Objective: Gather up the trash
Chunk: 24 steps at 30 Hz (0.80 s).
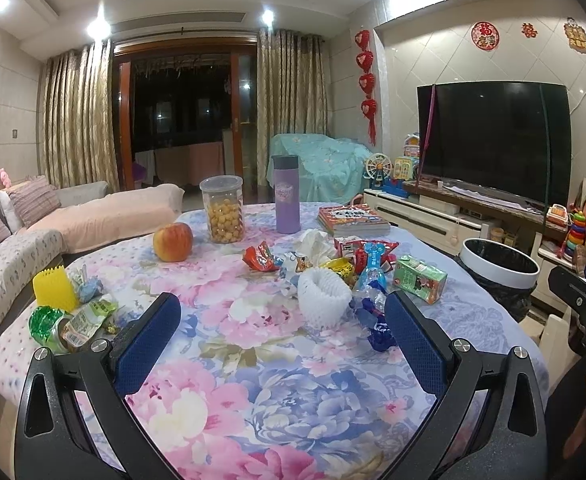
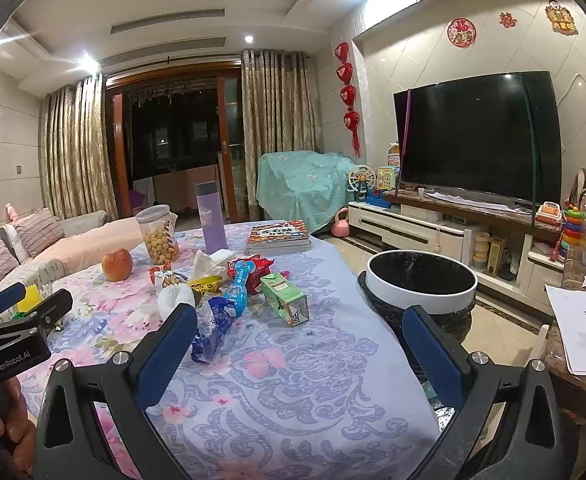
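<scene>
Trash heap: crumpled wrappers, a white foam fruit net (image 1: 324, 296), a blue plastic wrapper (image 1: 371, 280), a white tissue (image 1: 313, 240) and a green drink carton (image 1: 420, 278), clustered mid-table on the floral tablecloth (image 1: 277, 392).
Second heap: green foil wrappers (image 1: 73, 320) beside a yellow plastic comb-like piece (image 1: 55, 288), well left of the carton.
Bin: round white-rimmed trash bin with black liner (image 2: 421, 280), off the table edge, right of the carton.
Kept items: red apple (image 1: 173, 242), clear jar of yellow snack balls (image 1: 224, 210), purple flask (image 1: 286, 194), stacked books (image 1: 353, 220), behind the carton.
Left hand-held gripper (image 1: 283, 334): fingers spread wide, empty, above the cloth in front of the net.
Right hand-held gripper (image 2: 299, 346): fingers spread wide, empty, between carton and bin.
</scene>
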Motion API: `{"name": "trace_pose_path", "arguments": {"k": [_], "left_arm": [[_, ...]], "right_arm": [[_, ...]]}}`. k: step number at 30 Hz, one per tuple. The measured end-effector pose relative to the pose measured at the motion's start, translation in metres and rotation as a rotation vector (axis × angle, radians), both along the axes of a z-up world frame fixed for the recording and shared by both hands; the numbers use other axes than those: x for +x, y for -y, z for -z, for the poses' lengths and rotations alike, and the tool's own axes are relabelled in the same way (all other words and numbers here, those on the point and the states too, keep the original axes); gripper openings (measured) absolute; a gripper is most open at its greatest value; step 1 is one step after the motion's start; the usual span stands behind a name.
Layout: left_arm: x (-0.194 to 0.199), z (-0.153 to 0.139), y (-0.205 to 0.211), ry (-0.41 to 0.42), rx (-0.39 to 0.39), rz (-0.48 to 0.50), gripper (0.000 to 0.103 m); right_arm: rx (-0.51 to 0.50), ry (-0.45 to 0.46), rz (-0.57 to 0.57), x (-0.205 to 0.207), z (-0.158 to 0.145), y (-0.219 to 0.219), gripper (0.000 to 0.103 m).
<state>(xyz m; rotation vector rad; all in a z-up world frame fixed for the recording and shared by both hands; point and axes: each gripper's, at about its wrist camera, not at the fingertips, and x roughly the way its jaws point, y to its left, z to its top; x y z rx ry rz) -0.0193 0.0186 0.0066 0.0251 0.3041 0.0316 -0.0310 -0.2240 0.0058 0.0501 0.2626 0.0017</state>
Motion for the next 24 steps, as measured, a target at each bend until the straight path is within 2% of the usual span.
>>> {"name": "trace_pose_path", "arguments": {"k": [15,24], "left_arm": [[0.001,0.001,-0.003,0.0,-0.008,0.0,0.103],[0.012,0.006,-0.015,-0.041,-0.024,0.001,0.103]], "right_arm": [[0.005,-0.005,-0.015,0.003,0.0,-0.003,0.103],[0.0,-0.028,-0.029,0.008,0.001,-0.007,0.103]]}}
